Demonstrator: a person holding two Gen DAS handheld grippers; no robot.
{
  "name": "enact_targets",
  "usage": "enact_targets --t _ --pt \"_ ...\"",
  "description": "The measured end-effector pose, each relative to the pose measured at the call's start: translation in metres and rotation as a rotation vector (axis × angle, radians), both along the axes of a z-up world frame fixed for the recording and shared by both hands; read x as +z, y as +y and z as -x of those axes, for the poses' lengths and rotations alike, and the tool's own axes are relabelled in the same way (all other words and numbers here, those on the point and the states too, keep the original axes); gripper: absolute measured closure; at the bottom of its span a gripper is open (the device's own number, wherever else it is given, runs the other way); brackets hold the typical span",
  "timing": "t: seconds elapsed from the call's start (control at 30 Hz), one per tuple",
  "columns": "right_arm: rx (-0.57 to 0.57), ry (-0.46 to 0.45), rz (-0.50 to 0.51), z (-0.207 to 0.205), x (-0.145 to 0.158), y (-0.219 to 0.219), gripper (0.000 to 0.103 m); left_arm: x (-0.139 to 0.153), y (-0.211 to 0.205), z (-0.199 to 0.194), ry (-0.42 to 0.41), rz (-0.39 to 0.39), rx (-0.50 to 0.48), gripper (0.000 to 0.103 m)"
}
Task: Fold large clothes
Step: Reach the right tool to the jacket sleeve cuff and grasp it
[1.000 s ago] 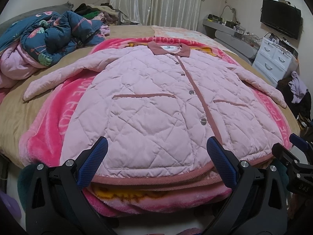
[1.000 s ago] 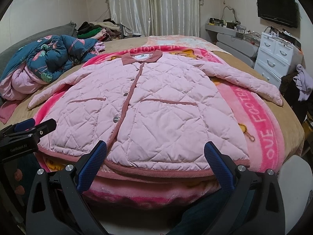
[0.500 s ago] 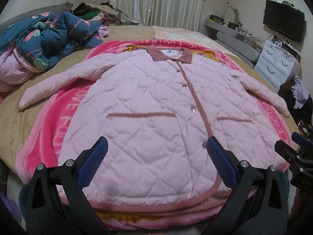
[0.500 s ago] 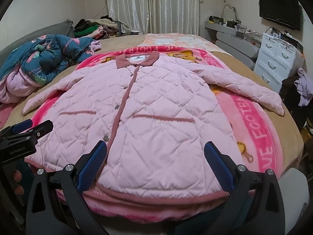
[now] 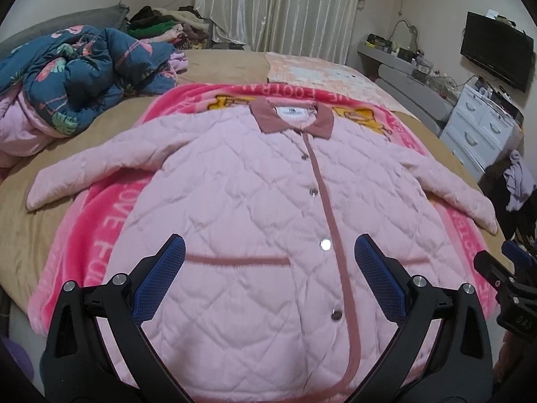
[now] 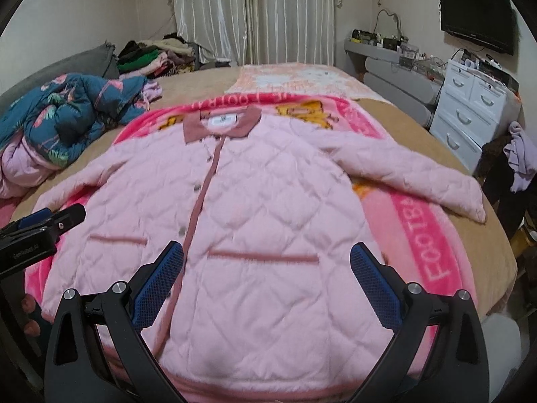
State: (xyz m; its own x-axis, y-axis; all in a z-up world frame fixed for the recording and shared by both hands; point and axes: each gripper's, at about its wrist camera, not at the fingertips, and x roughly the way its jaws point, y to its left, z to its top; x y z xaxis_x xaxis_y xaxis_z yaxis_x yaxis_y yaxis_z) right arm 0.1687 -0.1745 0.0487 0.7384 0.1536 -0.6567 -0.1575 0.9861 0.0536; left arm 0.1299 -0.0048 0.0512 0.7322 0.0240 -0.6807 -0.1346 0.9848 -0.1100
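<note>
- Left wrist view: left gripper (image 5: 268, 262) spread wide, empty, over the jacket (image 5: 255, 201), which lies buttoned and face up on the blanket (image 5: 100, 235), sleeves out, ready for folding.
- Right wrist view: right gripper (image 6: 266, 268) equally wide, empty, above the jacket's lower front; likely lining up a grasp.

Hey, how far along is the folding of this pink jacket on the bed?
Done: the pink quilted jacket lies flat and buttoned on the pink blanket, both sleeves spread out. In hand: nothing; the left gripper and right gripper hover open above its lower half. Left: all of the folding, since no sleeve or hem is turned in yet.
</note>
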Motion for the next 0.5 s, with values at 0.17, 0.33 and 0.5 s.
enact_targets --t 0.17,0.33,0.5 --pt "-0.025 -0.02 -0.017 -0.031 0.018 -0.008 0.004 0.013 -0.002 -0.024 -0.011 -0.011 0.026 0.008" --pt "-0.074 -0.031 -0.062 -0.071 0.031 -0.019 0.004 0.026 -0.007 -0.055 -0.03 0.008 0.035 0.008" --pt "-0.124 -0.019 -0.102 -0.114 0.036 -0.035 0.004 0.032 -0.023 -0.088 -0.017 -0.001 0.027 0.008"
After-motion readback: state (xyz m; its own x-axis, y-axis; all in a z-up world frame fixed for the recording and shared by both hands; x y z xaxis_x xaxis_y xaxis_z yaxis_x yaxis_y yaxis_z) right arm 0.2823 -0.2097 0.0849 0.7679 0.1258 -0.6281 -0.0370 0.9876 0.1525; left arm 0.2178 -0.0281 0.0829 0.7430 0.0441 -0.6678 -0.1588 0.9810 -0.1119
